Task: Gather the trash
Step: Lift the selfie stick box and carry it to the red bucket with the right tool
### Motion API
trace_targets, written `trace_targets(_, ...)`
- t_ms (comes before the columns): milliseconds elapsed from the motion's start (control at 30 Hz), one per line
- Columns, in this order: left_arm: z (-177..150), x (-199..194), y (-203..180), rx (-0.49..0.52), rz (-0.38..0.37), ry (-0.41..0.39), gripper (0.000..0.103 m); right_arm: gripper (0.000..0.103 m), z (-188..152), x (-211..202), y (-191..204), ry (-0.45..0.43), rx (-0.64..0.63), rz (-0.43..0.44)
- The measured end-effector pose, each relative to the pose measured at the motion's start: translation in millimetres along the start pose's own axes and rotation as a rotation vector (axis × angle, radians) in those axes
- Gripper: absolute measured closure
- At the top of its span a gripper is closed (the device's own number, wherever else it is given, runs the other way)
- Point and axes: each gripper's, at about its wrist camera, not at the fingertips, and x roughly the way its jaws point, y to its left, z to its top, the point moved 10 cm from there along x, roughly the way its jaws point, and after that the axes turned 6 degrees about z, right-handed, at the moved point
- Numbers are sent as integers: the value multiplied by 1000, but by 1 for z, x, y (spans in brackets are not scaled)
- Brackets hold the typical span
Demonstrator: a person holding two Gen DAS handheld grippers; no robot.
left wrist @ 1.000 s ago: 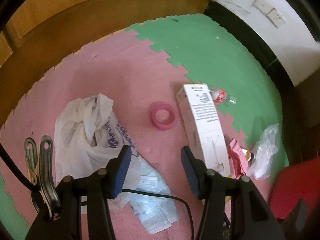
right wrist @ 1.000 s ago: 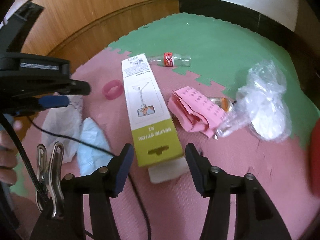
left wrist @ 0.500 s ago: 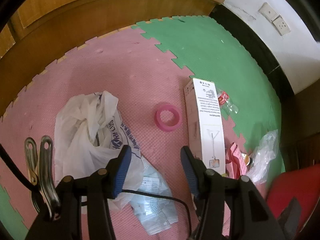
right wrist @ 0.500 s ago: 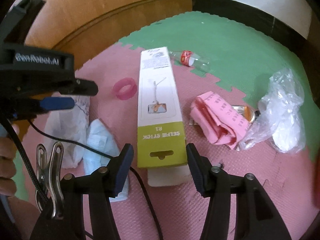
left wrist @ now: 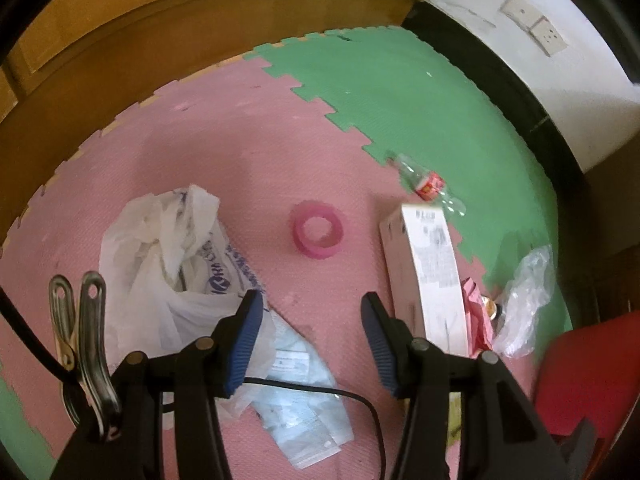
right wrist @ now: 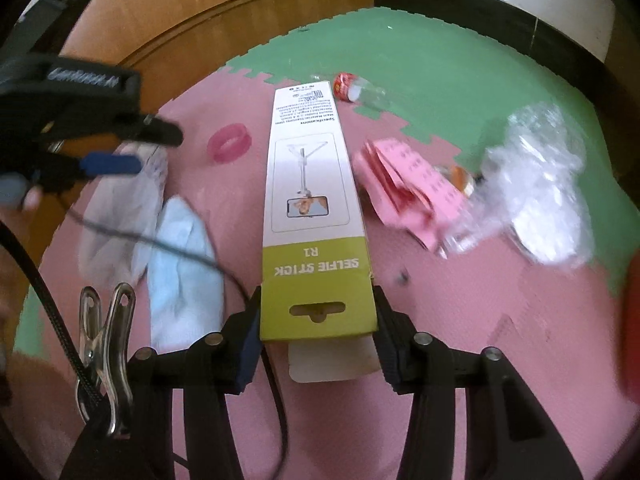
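Note:
A long white and green selfie stick box (right wrist: 314,216) lies on the pink mat; its green near end sits between the open jaws of my right gripper (right wrist: 316,330), close to both pads. The box also shows in the left wrist view (left wrist: 434,268). My left gripper (left wrist: 310,320) is open and empty above the mat, between a white plastic bag (left wrist: 168,264) and the box. A pink tape ring (left wrist: 318,230), a clear bottle with a red label (left wrist: 428,186), a blue packet (left wrist: 300,392), pink paper (right wrist: 412,188) and crumpled clear plastic (right wrist: 540,184) lie around.
The floor is pink and green foam mat (left wrist: 420,92) bordered by wooden panelling (left wrist: 160,20) and a white wall with sockets (left wrist: 536,28). A red object (left wrist: 588,372) sits at the right edge. A black cable (left wrist: 320,390) runs over the blue packet.
My right gripper has moved forward onto the box, so its green end now lies between the jaws. My left gripper has shifted left and forward; the ring and bag appear nearer.

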Motion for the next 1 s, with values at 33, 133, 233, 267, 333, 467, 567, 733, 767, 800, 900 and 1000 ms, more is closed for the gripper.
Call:
trace_targets(33,-1,0,-3,8,-8,1,49,54,-5,-5,-2,7,-3,4)
trace_targets(133,-7,-1,-16,44,-45,9,49,54,-25,-22,-9,34,-16,15)
trace_targets(233,-13,-1,-34,98,-80,13,49,54,-50,-40,-16,60,-36,13)
trace_targets(267,-15,-1,-40,119,-90,14,49,54,-60,-46,-19,70,-42,13)
trace_targets(333,-22,-2,-55,157,-124,17,49,54,-74,-55,-22,81,-52,14)
trace_targets(467,-38,2,-88,236,-207,46,49,54,-96,-69,-27,100,-77,17)
trace_targets(567,-44,7,-107,271,-245,52,49,54,-105,-75,-28,99,-78,25)
trace_targets(733,-48,18,-121,269,-303,83,49,54,-112,-77,-30,91,-76,27)
trace_targets(767,-50,22,-122,271,-309,92,49,54,-110,-79,-32,90,-72,29)
trace_targets(800,-51,23,-122,268,-313,99,49,54,-109,-79,-32,87,-68,32)
trace_targets(900,-55,33,-119,234,-337,155,52,54,-108,-74,-34,79,-56,33)
trace_targets(1000,-60,38,-118,207,-367,209,64,54,-108,-72,-36,70,-35,32)
